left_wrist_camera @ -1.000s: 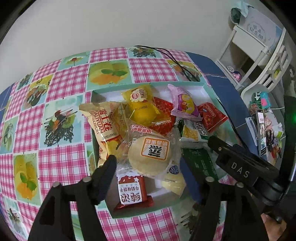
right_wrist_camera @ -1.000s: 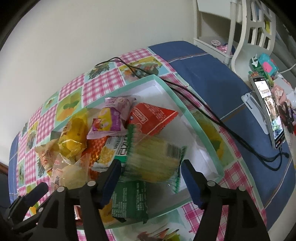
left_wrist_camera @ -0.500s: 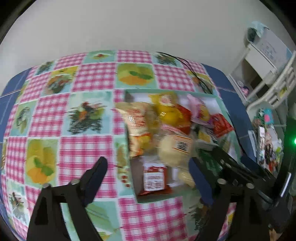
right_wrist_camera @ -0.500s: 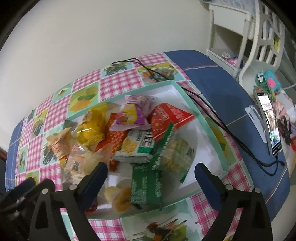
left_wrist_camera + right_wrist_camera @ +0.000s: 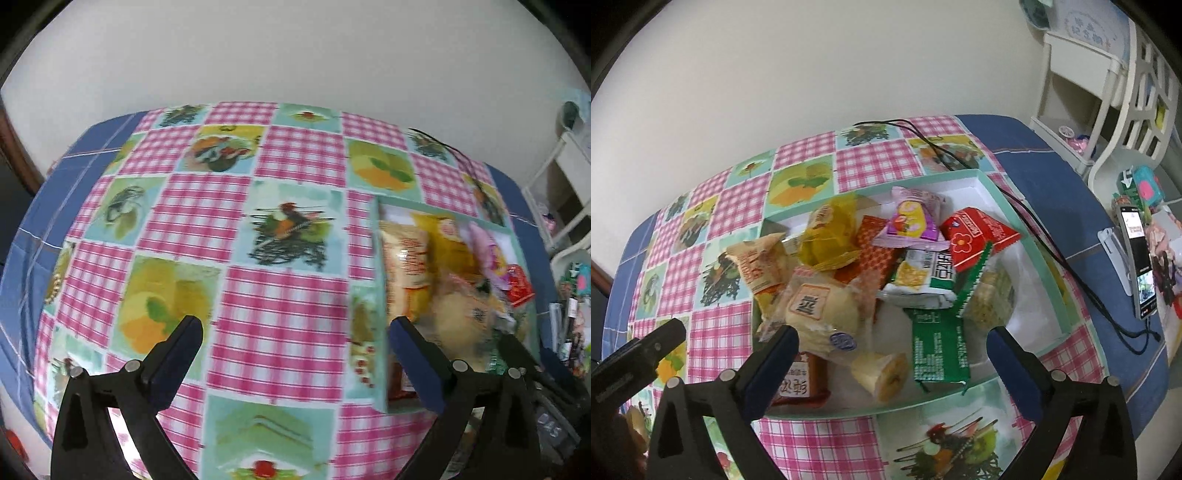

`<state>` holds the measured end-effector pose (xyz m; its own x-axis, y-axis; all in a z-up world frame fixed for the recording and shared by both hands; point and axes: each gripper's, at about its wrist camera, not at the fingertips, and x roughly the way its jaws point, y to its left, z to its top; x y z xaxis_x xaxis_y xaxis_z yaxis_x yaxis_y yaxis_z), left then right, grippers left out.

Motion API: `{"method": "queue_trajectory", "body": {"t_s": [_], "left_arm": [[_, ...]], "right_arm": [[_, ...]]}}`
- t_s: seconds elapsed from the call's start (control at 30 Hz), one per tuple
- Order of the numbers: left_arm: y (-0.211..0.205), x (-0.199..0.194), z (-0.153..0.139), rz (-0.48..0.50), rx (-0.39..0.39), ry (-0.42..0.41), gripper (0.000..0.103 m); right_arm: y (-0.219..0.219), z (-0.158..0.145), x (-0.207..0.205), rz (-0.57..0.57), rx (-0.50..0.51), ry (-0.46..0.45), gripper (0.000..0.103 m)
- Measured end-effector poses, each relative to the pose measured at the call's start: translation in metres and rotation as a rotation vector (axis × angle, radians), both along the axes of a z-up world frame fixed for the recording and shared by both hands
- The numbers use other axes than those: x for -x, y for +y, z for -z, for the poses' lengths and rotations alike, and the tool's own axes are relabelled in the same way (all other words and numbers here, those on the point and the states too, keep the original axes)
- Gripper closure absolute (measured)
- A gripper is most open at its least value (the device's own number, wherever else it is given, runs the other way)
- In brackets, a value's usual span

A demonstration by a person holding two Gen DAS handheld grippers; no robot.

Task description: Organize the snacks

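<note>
A shallow mint-green box [image 5: 1043, 258] on the checked tablecloth holds several snack packets: a yellow one [image 5: 831, 236], a purple one [image 5: 912, 221], a red one [image 5: 975, 236], a green one [image 5: 938, 350] and a round pastry [image 5: 820, 314]. My right gripper [image 5: 892, 347] is open and empty, above the box's near edge. My left gripper [image 5: 295, 336] is open and empty over bare tablecloth, left of the box [image 5: 376, 295], which looks blurred at the right in that view.
A black cable [image 5: 1052, 251] runs across the table past the box's right side to a phone on a stand [image 5: 1137, 258]. White shelving [image 5: 1108, 96] stands at the back right. The blue table edge [image 5: 33, 229] shows at the left.
My right gripper let go of the clear green-edged packet, which now lies in the box, and pulled back. My left gripper swung left, away from the box.
</note>
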<state>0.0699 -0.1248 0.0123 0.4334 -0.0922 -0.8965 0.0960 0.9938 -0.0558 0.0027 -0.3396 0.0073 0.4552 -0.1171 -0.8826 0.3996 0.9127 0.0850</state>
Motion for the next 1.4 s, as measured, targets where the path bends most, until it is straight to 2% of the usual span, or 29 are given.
{"method": "queue_trajectory", "body": {"t_s": [0.13,0.33,0.47,0.8,1.0,1.13,1.4], "left_arm": [[0.008,-0.001,0.007,-0.019,-0.017,0.008,0.002],[0.012,0.004,0.017,-0.061,-0.117,0.018,0.002],[0.015,0.007,0.02,-0.08,-0.138,0.06,0.002],[0.022,0.026,0.015,-0.069,-0.164,0.072,0.002],[0.026,0.041,0.005,-0.049,-0.19,0.042,0.002],[0.029,0.053,-0.002,-0.032,-0.235,0.012,0.002],[0.035,0.079,-0.018,-0.001,-0.234,-0.051,0.002]], "right_arm": [[0.01,-0.001,-0.002,-0.017,0.011,-0.002,0.0],[0.022,0.001,-0.001,-0.038,0.04,0.013,0.0],[0.026,0.001,0.001,-0.042,0.044,0.017,0.0],[0.041,-0.003,0.011,-0.063,0.054,0.014,0.0],[0.05,-0.008,0.021,-0.077,0.057,0.006,0.0],[0.054,-0.012,0.03,-0.08,0.055,-0.006,0.0],[0.061,-0.02,0.054,-0.077,0.058,-0.022,0.0]]}}
